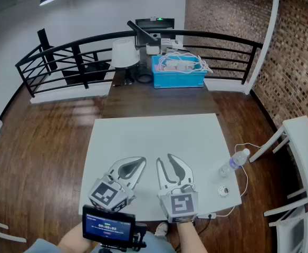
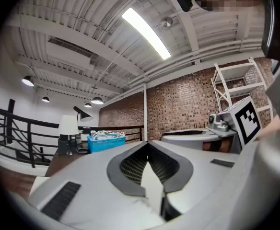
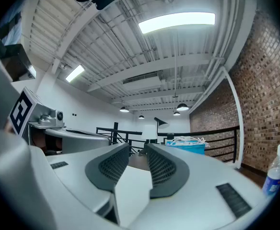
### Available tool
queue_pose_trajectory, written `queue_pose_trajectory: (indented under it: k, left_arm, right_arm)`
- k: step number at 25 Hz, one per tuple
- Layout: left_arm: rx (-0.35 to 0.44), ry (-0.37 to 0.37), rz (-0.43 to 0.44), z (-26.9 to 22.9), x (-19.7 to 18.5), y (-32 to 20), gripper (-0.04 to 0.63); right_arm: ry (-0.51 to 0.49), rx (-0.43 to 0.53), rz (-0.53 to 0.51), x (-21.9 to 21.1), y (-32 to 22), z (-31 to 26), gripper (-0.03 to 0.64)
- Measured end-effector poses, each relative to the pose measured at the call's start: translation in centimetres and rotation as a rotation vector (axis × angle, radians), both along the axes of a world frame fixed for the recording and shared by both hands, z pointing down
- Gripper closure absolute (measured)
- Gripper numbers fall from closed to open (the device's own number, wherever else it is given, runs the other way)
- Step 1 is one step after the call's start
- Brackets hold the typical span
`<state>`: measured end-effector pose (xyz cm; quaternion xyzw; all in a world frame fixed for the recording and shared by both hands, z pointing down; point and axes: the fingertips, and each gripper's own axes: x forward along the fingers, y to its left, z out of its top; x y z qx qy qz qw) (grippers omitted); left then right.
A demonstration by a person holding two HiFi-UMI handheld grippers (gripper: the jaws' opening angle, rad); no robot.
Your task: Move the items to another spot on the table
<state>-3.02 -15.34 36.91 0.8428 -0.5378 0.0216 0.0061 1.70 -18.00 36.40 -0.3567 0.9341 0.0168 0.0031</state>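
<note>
A clear plastic water bottle (image 1: pixel 234 164) lies at the right edge of the white table (image 1: pixel 154 136), and a small round cap-like piece (image 1: pixel 223 191) sits just in front of it. In the right gripper view the bottle (image 3: pixel 276 174) shows at the far right. Both grippers rest low at the table's near edge, pointing away from me. My left gripper (image 1: pixel 142 160) has its tips together with nothing held, as the left gripper view also shows (image 2: pixel 147 143). My right gripper (image 1: pixel 164 158) stands beside it with a narrow gap between its fingers and nothing in it (image 3: pixel 138 147).
A white cable (image 1: pixel 244 181) runs past the bottle and off the table's right corner. Beyond the table a dark wooden desk carries a blue bin (image 1: pixel 177 73) and a white lamp (image 1: pixel 125 54) against a black railing (image 1: pixel 64 51). White shelving (image 1: pixel 301 136) stands at the right.
</note>
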Motion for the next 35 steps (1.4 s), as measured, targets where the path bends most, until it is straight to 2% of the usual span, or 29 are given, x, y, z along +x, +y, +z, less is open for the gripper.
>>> queue_pose_trajectory:
  k: [6, 8, 12, 14, 19, 20, 32, 35]
  left_arm:
    - [0.002, 0.007, 0.058, -0.1, 5.2, -1.9, 0.592]
    - [0.003, 0.007, 0.088, 0.1, 7.2, -2.7, 0.591]
    - [-0.002, 0.020, 0.147, 0.5, 11.4, -4.1, 0.590]
    - [-0.001, 0.035, 0.171, 0.6, 13.4, -4.7, 0.590]
    - [0.008, 0.051, 0.239, 1.0, 18.7, -6.0, 0.591]
    - [0.007, 0.055, 0.248, 1.1, 19.4, -6.2, 0.590]
    - [-0.047, 0.070, 0.284, 3.1, 22.8, -8.9, 0.590]
    - [-0.071, 0.064, 0.288, 4.1, 23.3, -9.5, 0.589]
  right_arm:
    - [0.004, 0.003, 0.070, 4.8, -1.7, 0.1, 0.487]
    - [0.007, 0.000, 0.110, 7.0, -2.5, 0.2, 0.439]
    - [0.015, -0.002, 0.180, 11.3, -4.0, 0.5, 0.436]
    - [0.017, 0.001, 0.202, 13.2, -4.5, 0.7, 0.409]
    - [0.014, 0.005, 0.268, 17.4, -5.6, 1.1, 0.404]
    - [0.014, 0.005, 0.283, 18.2, -5.8, 1.2, 0.386]
    - [0.026, -0.062, 0.456, 26.3, -9.4, 4.4, 0.319]
    - [0.033, -0.101, 0.480, 27.6, -10.5, 6.3, 0.247]
